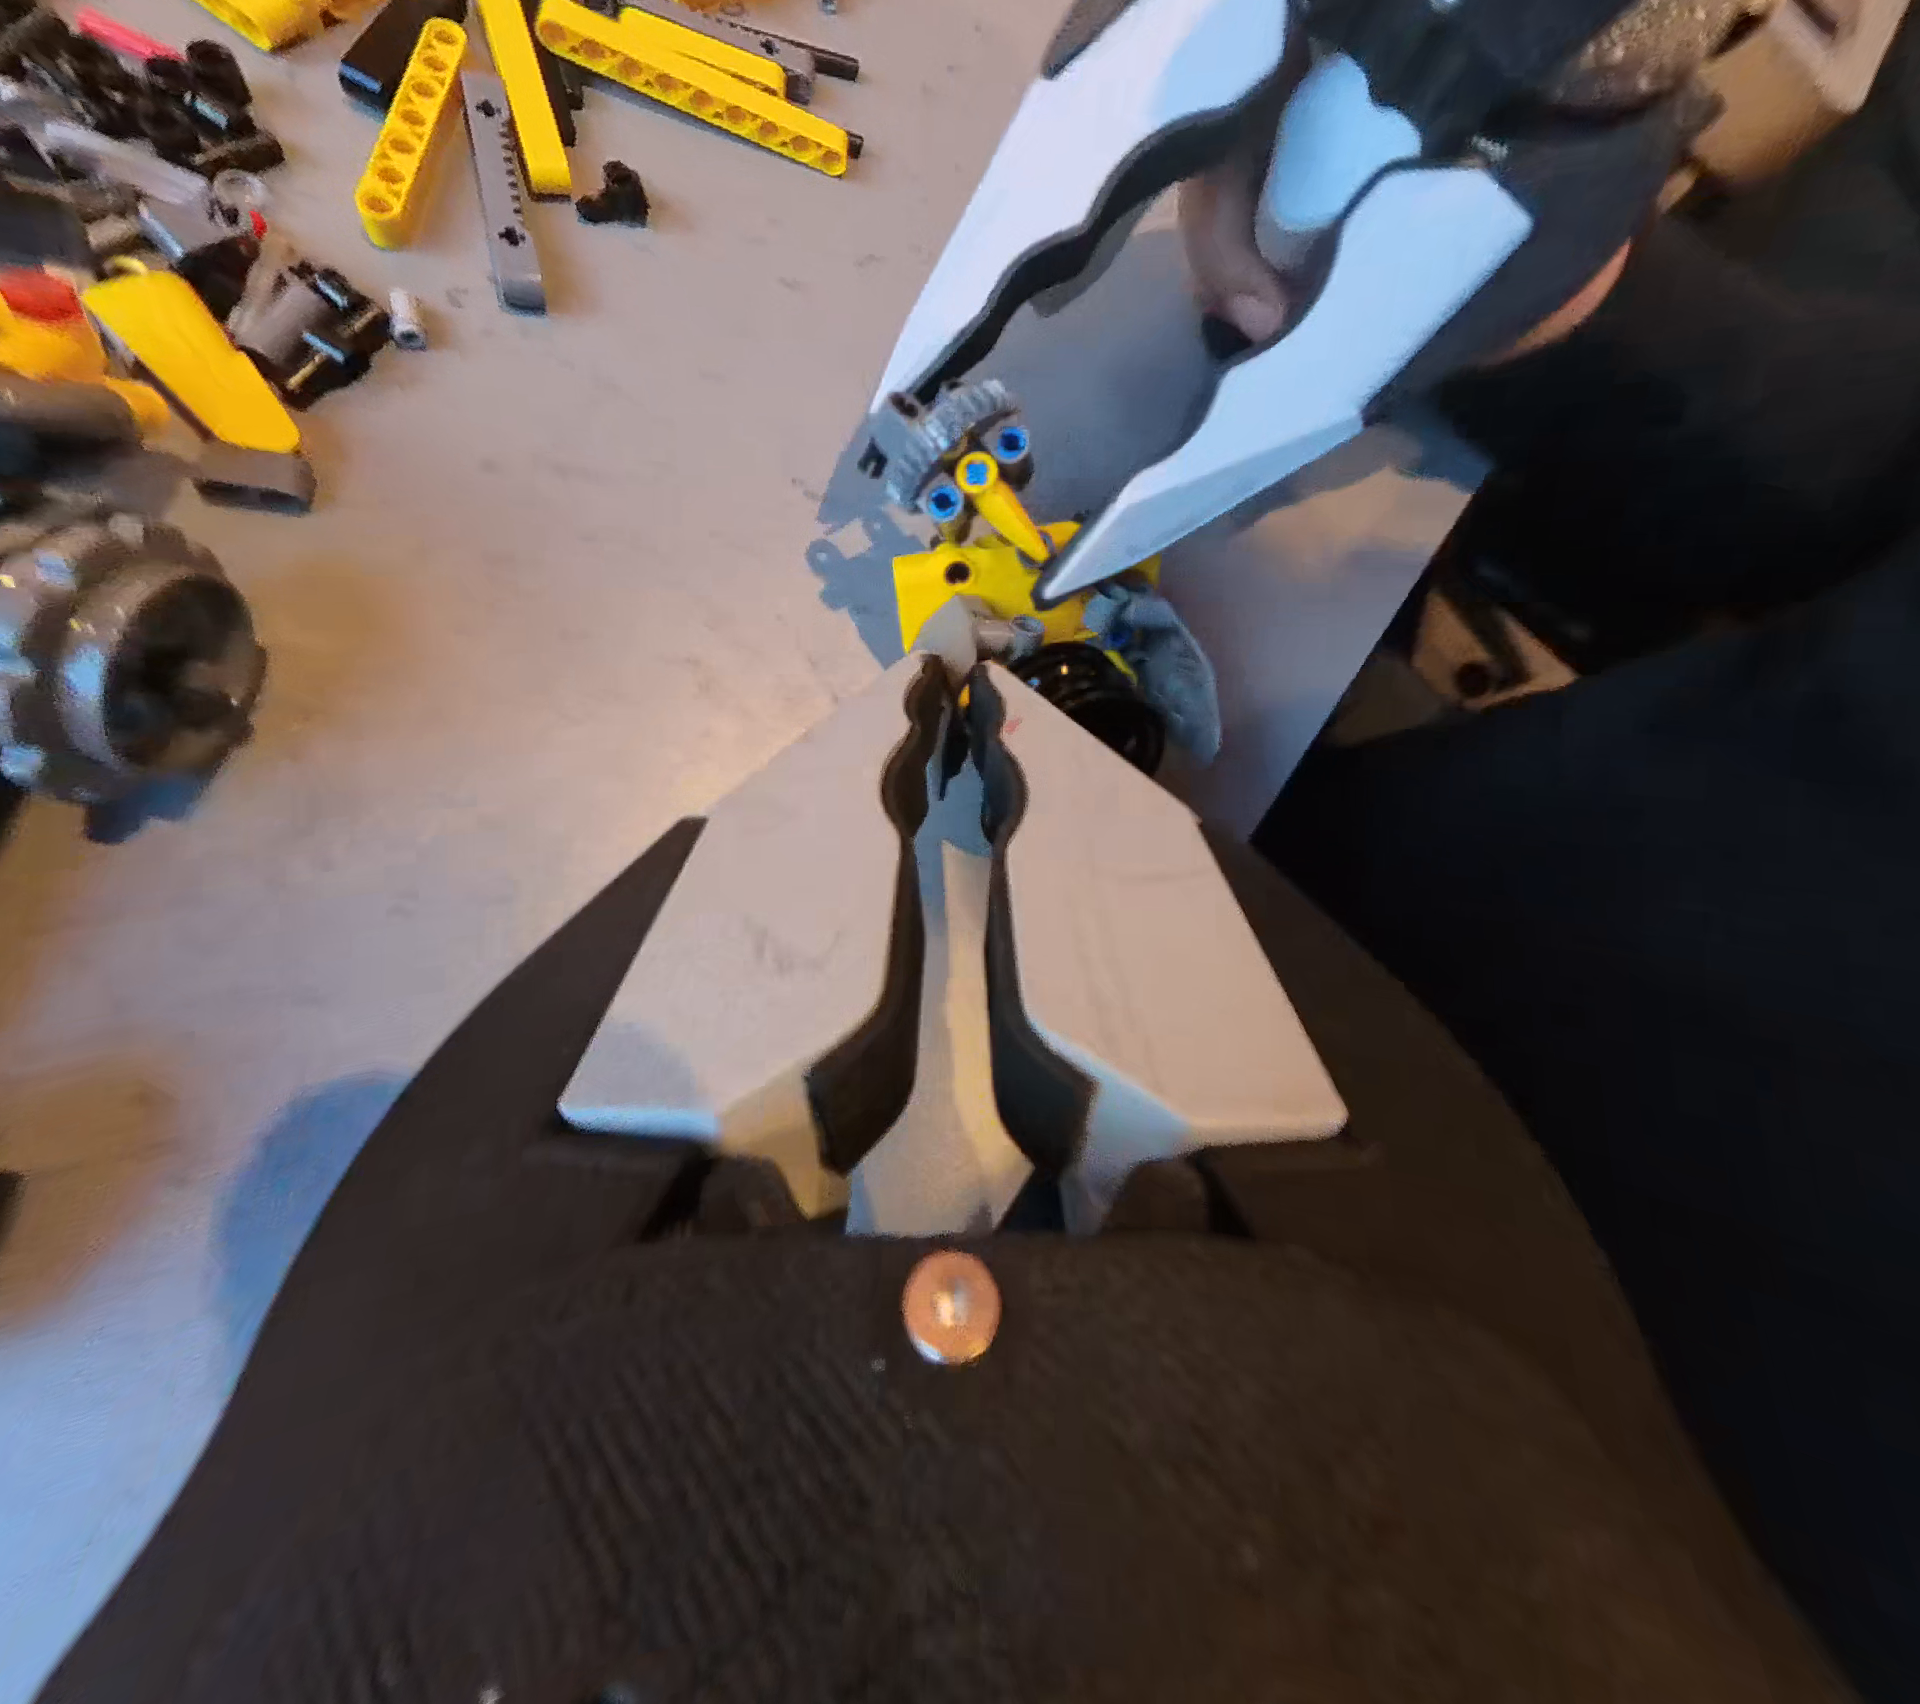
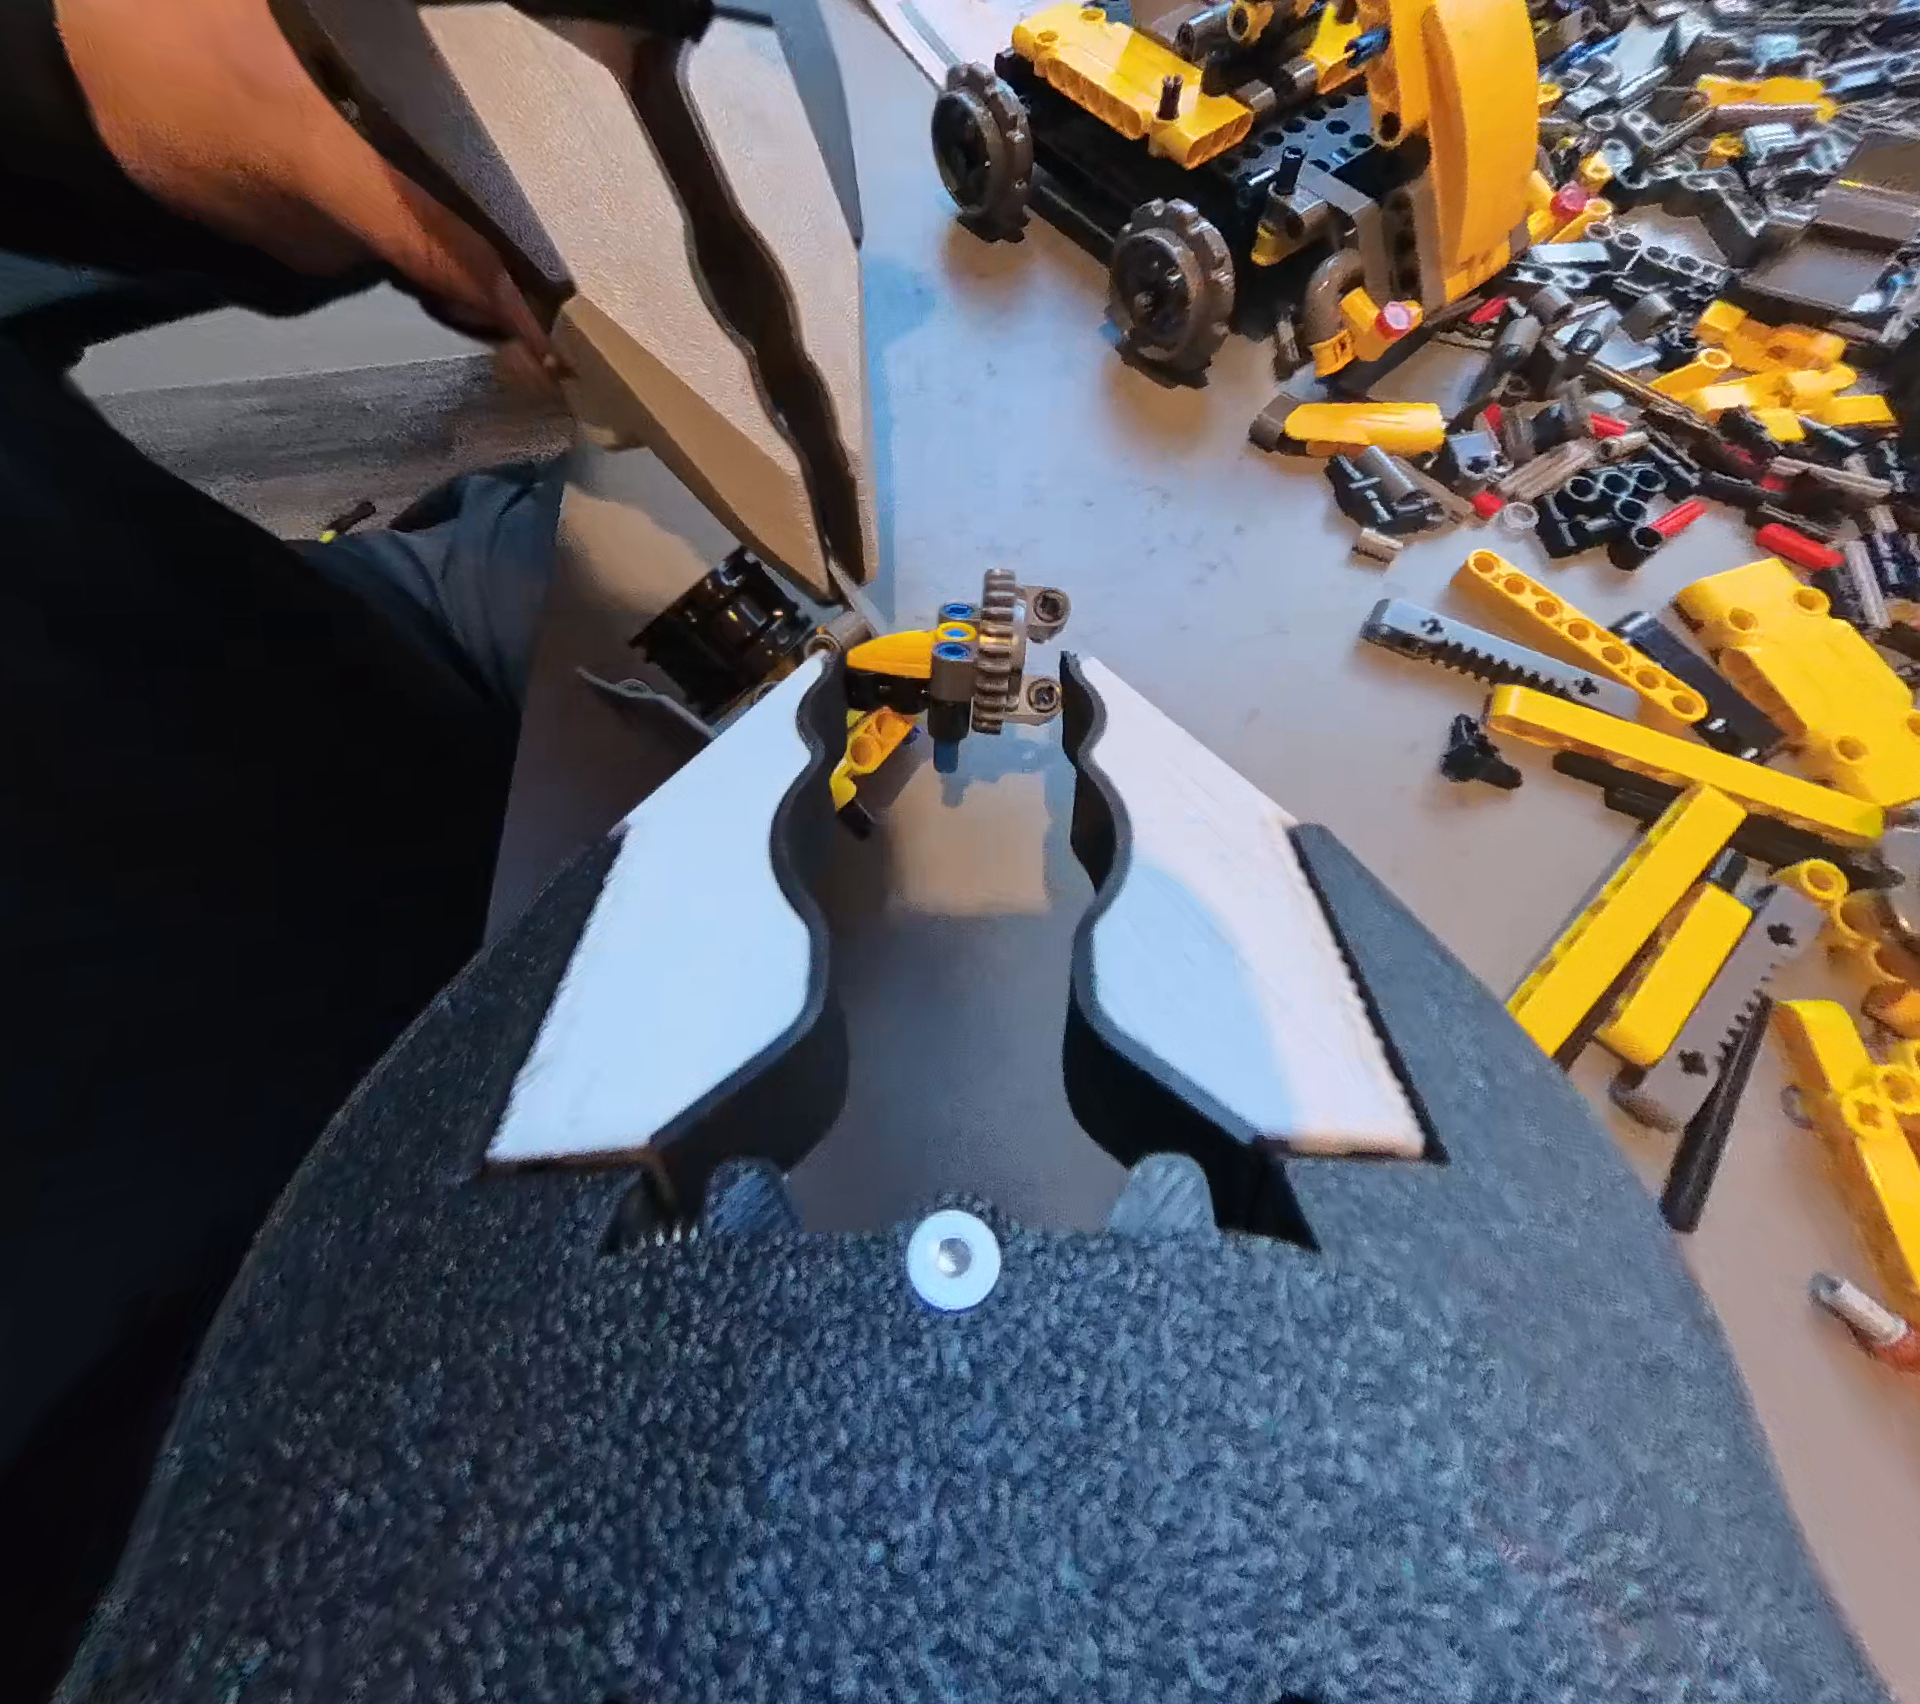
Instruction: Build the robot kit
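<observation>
1. left gripper (image 1: 954,678): jaws nearly together, pinching the near end of a small yellow-grey assembly (image 1: 982,553) at 12 o'clock.
2. assembly: grey gear (image 2: 1000,665), blue pins, yellow beak-like piece, lifted off the table (image 1: 540,615).
3. right gripper (image 2: 940,667): jaws wide, straddling the gear end; one finger (image 1: 1164,511) touches the yellow part.
4. loose pieces (image 2: 1683,719) at 2 o'clock in the right wrist view.

Your small assembly (image 2: 951,667) sits at twelve o'clock between your right gripper's (image 2: 945,688) fingertips. Your left gripper (image 2: 847,574) comes in at eleven. The half-built vehicle (image 2: 1247,127) lies at one, loose beams (image 2: 1683,823) at three.
</observation>
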{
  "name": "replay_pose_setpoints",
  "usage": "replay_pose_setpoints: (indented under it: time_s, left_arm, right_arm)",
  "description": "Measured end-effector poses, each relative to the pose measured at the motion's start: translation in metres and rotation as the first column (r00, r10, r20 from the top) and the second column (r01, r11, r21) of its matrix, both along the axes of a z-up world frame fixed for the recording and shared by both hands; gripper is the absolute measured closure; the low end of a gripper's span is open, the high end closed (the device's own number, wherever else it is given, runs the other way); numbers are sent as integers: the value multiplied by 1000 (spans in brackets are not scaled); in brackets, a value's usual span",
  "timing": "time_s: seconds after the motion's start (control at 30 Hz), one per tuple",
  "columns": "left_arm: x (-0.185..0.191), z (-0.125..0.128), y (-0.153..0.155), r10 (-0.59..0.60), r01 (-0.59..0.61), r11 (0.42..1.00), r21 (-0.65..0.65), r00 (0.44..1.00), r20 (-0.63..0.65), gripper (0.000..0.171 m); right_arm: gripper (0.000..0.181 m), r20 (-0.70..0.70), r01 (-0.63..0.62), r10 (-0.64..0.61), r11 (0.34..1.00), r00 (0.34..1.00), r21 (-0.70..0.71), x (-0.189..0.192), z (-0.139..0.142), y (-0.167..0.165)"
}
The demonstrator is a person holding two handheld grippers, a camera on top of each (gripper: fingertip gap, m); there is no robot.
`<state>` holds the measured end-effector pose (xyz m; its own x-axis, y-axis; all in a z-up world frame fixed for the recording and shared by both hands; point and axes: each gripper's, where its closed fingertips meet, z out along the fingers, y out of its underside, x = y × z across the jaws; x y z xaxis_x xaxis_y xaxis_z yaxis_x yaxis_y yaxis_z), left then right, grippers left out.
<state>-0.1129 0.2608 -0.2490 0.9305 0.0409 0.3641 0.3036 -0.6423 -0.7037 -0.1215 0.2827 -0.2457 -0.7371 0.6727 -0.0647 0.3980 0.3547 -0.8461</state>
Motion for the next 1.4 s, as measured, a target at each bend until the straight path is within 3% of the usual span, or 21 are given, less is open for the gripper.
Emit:
replay_pose_setpoints:
  time_s: [0.17, 0.3, 0.4, 0.53, 0.73, 0.83, 0.9, 1.0, 1.17, 1.4]
  left_arm:
    - [4, -1, 1, 68, -70, 995, 72, 997, 18, 170]
    - [1, -1, -1, 87, -76, 994, 84, 988, -131, 171]
    - [1, 6, 1, 94, -71, 992, 106, 968, -234, 171]
    - [3, 13, 2, 50, -11, 996, 85, 880, -472, 171]
    - [15, 1, 2, -10, 46, 997, 55, 848, -529, 171]
    - [17, 3, 2, -25, 70, 996, 52, 795, -606, 171]
    - [20, 3, 2, -26, 75, 996, 55, 789, -614, 171]
    - [23, -1, -1, 7, 38, 996, 78, 860, -510, 171]
    - [21, -1, -7, 117, -88, 985, 147, 973, -199, 170]
    - [19, -1, -8, 173, -207, 961, 182, 967, 185, 169]
  right_arm:
    - [141, -70, 28, -25, 999, 997, 37, 5, 4, 0]
    - [141, -144, 121, -113, 992, 983, 46, -1, 11, 9]
    - [141, -102, 178, -186, 981, 977, -83, 0, 22, 15]
    - [141, -8, 234, -240, 955, 971, -182, 13, 24, 12]
    - [141, 3, 321, -328, 924, 945, -209, 29, 30, 24]
    - [140, 46, 242, -238, 953, 970, -181, 40, 25, 6]
    - [140, 56, 203, -198, 972, 979, -118, 47, 18, -7]
    - [141, 29, 190, -189, 982, 981, -13, 53, 9, -11]
    - [141, -7, 175, -175, 982, 985, 67, 63, -1, -18]
    - [141, -66, 194, -188, 976, 980, 101, 61, 3, -22]
